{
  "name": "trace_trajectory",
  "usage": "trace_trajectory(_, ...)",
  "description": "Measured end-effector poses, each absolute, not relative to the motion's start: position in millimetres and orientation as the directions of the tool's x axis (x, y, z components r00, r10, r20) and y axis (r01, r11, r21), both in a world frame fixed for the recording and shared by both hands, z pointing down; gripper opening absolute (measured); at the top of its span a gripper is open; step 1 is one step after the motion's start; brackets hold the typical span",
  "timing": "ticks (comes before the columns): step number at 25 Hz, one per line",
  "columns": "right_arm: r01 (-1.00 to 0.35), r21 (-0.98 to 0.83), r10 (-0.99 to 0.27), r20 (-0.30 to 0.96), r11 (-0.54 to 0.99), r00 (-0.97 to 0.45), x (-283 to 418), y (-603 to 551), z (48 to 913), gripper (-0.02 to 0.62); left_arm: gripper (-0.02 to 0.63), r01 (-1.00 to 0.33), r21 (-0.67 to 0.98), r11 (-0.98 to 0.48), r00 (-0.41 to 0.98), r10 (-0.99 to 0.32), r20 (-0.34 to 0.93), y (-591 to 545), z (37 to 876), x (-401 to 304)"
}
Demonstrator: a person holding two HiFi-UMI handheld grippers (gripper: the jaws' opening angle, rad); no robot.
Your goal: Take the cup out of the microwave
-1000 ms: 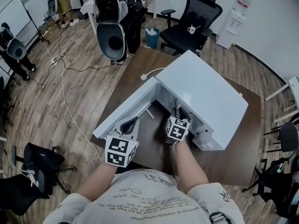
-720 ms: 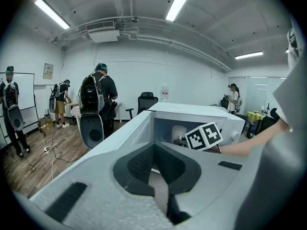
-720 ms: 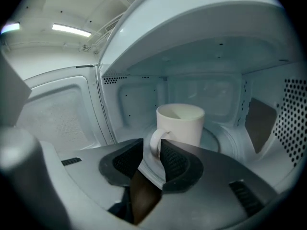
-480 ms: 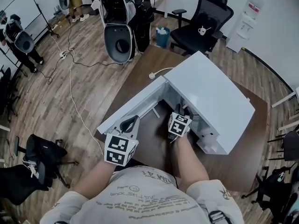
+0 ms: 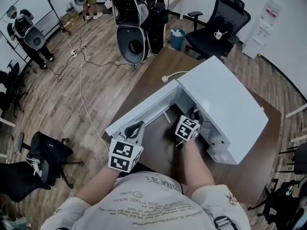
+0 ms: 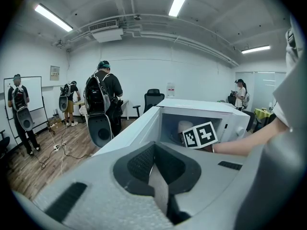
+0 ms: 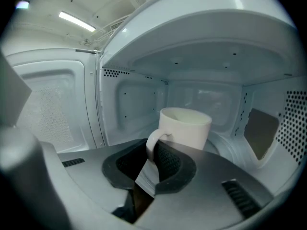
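Note:
A white cup [image 7: 184,128] stands upright inside the open white microwave [image 5: 225,104], its handle turned toward me. My right gripper [image 7: 152,157] reaches into the cavity. Its jaws are closing, with the cup's handle between the pads, which press on it. In the head view the right gripper [image 5: 193,115] is half hidden under the microwave's top. My left gripper [image 5: 133,128] hovers outside, beside the swung-open door [image 5: 139,111], shut with nothing in it. From the left gripper view the cup [image 6: 184,127] shows behind the right gripper's marker cube [image 6: 199,134].
The microwave sits on a dark brown table [image 5: 158,143], its cord and plug [image 5: 165,78] lying at the far edge. Office chairs [image 5: 218,30], people wearing backpack rigs [image 6: 101,104] and cables on the wooden floor surround the table.
Both grippers have edged forward toward the microwave. The right one reaches a little deeper into the cavity.

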State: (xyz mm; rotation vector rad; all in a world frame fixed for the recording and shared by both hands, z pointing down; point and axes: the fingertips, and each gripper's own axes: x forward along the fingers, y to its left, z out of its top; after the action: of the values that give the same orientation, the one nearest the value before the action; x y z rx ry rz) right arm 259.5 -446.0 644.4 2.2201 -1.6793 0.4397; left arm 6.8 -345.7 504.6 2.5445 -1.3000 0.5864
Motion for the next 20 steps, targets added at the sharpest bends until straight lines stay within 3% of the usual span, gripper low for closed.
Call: trace_trajectory(20, -0.976, 0.161, -0.92, 0.341, -0.147, 0.195, 233, -425, 615, 0.034, 0.011, -0.828, 0.037, -0.559, 0.519, -0.741, 0.427, -337, 505, 6)
